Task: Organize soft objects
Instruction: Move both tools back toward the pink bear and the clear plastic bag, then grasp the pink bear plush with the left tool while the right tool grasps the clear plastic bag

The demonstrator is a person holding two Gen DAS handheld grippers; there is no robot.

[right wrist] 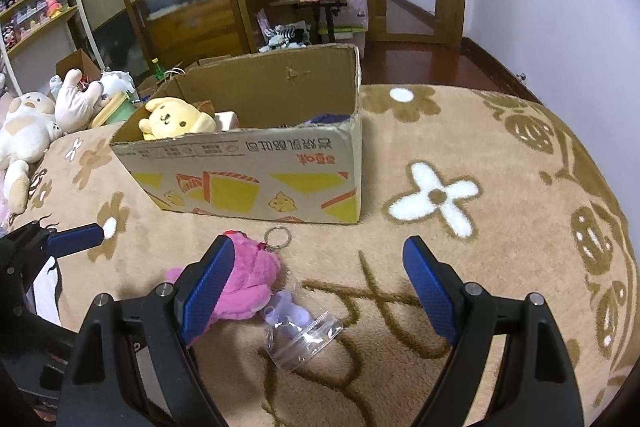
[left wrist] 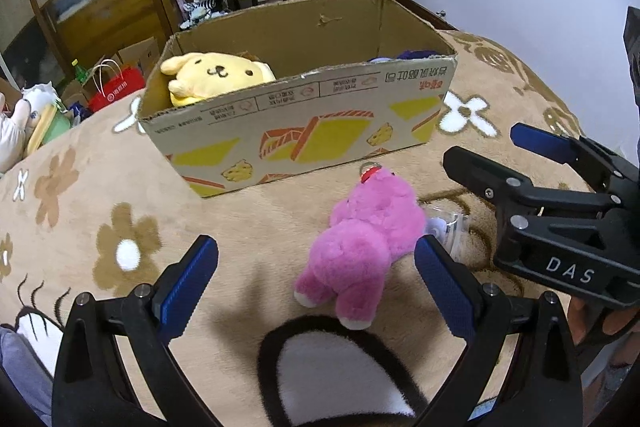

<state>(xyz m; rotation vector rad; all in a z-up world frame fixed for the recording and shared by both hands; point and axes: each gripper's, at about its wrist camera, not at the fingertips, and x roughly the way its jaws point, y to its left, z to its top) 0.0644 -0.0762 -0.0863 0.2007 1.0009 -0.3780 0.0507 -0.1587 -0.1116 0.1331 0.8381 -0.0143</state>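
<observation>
A pink plush toy is seen lying on the beige flower-patterned blanket, just in front of the cardboard box. A metal key ring is attached at its end nearest the box. The left claw is held wide apart above the blanket, with the pink toy between its blue pads but not touched by them. The right claw is likewise spread apart and nothing is gripped by it; a small clear plastic bag with a pale purple item lies between its fingers, touching the pink toy's side. Inside the box, a yellow plush dog is propped against the left end, and something dark purple is partly visible at the right end. More plush toys are piled beyond the blanket's left edge. A black-rimmed white patch of the blanket pattern is seen beneath the left claw.
</observation>
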